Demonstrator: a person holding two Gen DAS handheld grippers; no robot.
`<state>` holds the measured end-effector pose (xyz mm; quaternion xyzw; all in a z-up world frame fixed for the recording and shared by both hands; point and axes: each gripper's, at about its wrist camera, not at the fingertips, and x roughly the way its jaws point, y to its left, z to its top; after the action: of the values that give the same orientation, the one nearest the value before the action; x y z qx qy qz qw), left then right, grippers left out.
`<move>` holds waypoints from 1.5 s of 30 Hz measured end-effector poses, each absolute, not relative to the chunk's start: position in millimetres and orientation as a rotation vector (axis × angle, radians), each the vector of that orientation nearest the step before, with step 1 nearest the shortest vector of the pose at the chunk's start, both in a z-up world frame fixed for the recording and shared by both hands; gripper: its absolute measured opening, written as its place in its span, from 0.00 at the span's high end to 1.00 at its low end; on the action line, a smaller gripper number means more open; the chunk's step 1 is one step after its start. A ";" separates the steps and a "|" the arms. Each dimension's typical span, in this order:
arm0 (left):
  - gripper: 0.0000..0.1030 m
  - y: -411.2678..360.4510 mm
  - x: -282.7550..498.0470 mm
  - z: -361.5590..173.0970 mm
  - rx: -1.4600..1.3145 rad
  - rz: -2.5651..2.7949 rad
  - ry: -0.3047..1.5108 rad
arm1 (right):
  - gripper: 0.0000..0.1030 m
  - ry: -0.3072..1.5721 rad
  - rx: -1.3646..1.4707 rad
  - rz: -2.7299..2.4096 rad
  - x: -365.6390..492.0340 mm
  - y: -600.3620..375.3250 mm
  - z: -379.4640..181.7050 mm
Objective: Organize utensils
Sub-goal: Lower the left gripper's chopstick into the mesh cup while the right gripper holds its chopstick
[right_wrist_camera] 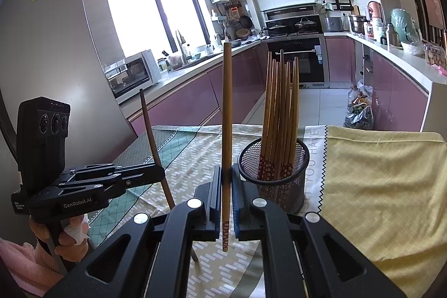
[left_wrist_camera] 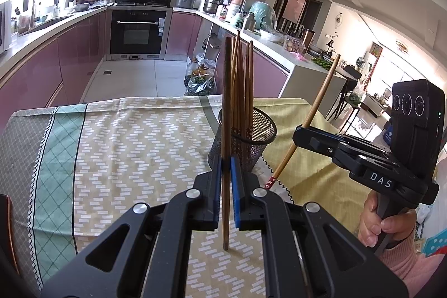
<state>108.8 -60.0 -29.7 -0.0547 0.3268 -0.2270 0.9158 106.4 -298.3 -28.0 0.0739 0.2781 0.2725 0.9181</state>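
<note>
A black mesh cup stands on the patterned tablecloth and holds several brown chopsticks upright. My left gripper is shut on a dark chopstick, held upright just left of the cup. My right gripper is shut on a lighter chopstick with a red patterned end, upright left of the cup. Each gripper shows in the other's view: the right one with its chopstick, the left one with its chopstick.
The table carries a yellow cloth at the right. Beyond it lie a tiled floor, pink kitchen cabinets, an oven and plastic bags on the floor.
</note>
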 end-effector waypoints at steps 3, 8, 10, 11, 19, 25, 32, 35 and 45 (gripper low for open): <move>0.93 -60.3 109.5 -28.8 -0.112 -0.468 0.670 | 0.94 0.571 0.151 0.560 106.4 -298.7 -27.4; 0.93 -61.9 111.2 -27.0 -0.108 -0.470 0.665 | 0.94 0.567 0.151 0.558 107.0 -298.2 -25.9; 0.93 -62.2 112.0 -25.5 -0.108 -0.472 0.662 | 0.94 0.563 0.149 0.555 106.9 -297.9 -24.5; 0.93 -62.4 112.0 -25.0 -0.107 -0.473 0.661 | 0.94 0.561 0.149 0.554 107.1 -298.0 -23.8; 0.93 -63.8 112.7 -20.8 -0.104 -0.480 0.652 | 0.94 0.549 0.146 0.549 108.1 -300.6 -20.8; 0.93 -64.7 112.9 -18.8 -0.100 -0.485 0.644 | 0.94 0.542 0.146 0.548 108.3 -301.5 -19.4; 0.93 -65.7 114.8 -16.7 -0.095 -0.487 0.636 | 0.94 0.538 0.144 0.546 107.2 -301.4 -17.8; 0.93 -66.3 116.4 -16.4 -0.094 -0.488 0.633 | 0.94 0.537 0.145 0.545 106.4 -301.8 -17.5; 0.93 -66.2 116.2 -14.4 -0.089 -0.488 0.622 | 0.94 0.525 0.144 0.545 106.4 -301.1 -13.5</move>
<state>116.2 -66.2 -14.4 -0.0432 0.3026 -0.2374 0.9220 106.4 -301.1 -13.5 0.0700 0.2560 0.2657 0.9268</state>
